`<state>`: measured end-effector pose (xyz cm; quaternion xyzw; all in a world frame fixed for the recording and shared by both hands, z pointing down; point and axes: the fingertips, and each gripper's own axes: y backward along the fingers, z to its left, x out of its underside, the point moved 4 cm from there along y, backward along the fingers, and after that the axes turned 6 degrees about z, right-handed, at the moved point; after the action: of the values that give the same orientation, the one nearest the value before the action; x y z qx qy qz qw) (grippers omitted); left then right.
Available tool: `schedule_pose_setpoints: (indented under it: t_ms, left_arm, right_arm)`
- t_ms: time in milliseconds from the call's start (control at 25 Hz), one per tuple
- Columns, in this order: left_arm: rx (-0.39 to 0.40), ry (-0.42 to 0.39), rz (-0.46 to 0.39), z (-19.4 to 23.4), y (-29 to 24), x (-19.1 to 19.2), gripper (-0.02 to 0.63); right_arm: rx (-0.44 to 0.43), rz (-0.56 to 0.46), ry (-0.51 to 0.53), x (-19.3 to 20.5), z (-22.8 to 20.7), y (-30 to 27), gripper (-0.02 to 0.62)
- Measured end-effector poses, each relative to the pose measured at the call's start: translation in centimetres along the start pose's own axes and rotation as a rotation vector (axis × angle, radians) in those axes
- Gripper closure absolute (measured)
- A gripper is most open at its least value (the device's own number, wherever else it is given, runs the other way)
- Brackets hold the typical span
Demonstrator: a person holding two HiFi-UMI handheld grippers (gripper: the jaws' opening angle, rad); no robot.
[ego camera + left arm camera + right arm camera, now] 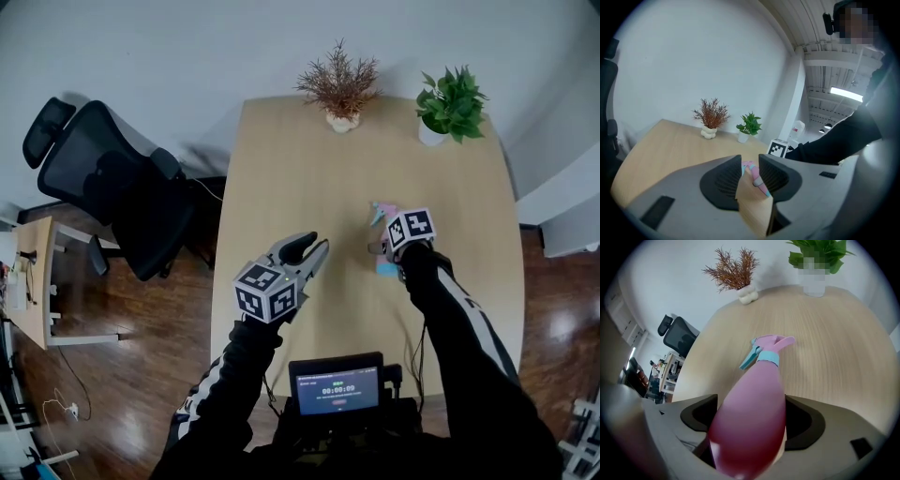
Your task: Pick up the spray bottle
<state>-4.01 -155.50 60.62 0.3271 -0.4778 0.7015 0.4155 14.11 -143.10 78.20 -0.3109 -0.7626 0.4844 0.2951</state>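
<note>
A pink spray bottle (754, 408) with a light blue collar and trigger lies on its side on the wooden table (300, 169). My right gripper (749, 420) points steeply down with its jaws on either side of the bottle's body. A sliver of table shows beside the right pad, so it stands open. In the head view only the bottle's head (380, 215) shows past the right gripper (394, 248). My left gripper (314, 246) hovers to the left, open, with nothing between its fingers. Through the left gripper's (750, 171) gap I see the bottle (757, 180) further off.
A dried reddish plant (339, 84) and a green potted plant (451, 103) stand at the table's far edge. A black office chair (112, 183) sits left of the table, with a small side desk (33, 281) beyond it. A screen (337, 384) is at the near edge.
</note>
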Motion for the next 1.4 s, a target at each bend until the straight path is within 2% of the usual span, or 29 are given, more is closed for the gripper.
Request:
schedule_pose_setpoints:
  t_ms: [80,200,360,640,760,880,1040,1240,1400]
  left_arm:
    - [-0.016,0.004,-0.023,-0.3,0.7,-0.5,0.503]
    - [0.002,0.003,-0.054,-0.9,2.7,-1.4,0.540]
    - [-0.006,-0.017,-0.093,-1.8,5.8,-2.5,0.601]
    - [-0.019,-0.062,-0.148,-6.5,10.4,-4.2,0.603]
    - [-0.036,-0.046,-0.201,-8.8,12.7,-5.0,0.603]
    - [-0.050,-0.042,-0.245,-11.4,15.2,-5.6,0.603]
    - [-0.048,-0.070,-0.298,-15.5,18.0,-6.6,0.603]
    - [-0.046,-0.181,-0.289,-20.4,20.3,-6.9,0.603]
    - [-0.058,-0.183,-0.315,-25.2,21.3,-6.7,0.603]
  right_arm:
    - [0.007,-0.021,0.034,0.3,0.1,0.3,0.190]
    - [0.019,-0.076,0.068,1.4,0.5,1.1,0.195]
    - [-0.072,-0.206,0.054,1.8,2.4,4.5,0.196]
    - [-0.245,-0.551,0.145,3.7,8.8,19.1,0.195]
    - [-0.289,-0.727,0.197,5.8,10.9,26.2,0.193]
    - [-0.274,-0.861,0.274,8.8,12.5,32.1,0.193]
    - [-0.224,-0.985,0.363,13.5,13.8,37.7,0.193]
    - [-0.179,-1.097,0.398,18.9,14.0,42.3,0.193]
    - [-0.135,-1.151,0.475,24.0,12.9,46.2,0.192]
